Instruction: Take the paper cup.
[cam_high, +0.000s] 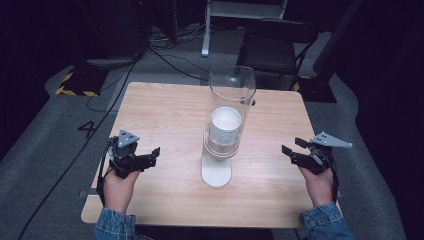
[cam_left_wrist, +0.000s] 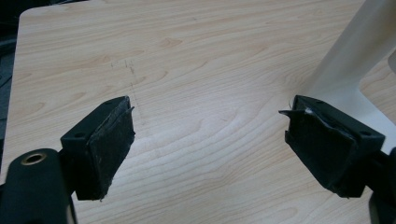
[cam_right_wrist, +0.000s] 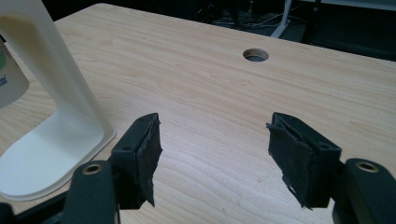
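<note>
Clear tube cup dispenser (cam_high: 227, 112) stands upright mid-table, holding stacked white cups (cam_high: 225, 125).

A clear tube (cam_high: 232, 100) on a white stand (cam_high: 216, 172) holds white cups (cam_high: 225, 125) mid-table (cam_high: 165, 115).

the cup dispenser (cam_left_wrist: 345, 60) is cut off by the left gripper view's right edge; printing on the paper cup (cam_right_wrist: 9, 79) is clipped, unreadable.
</note>
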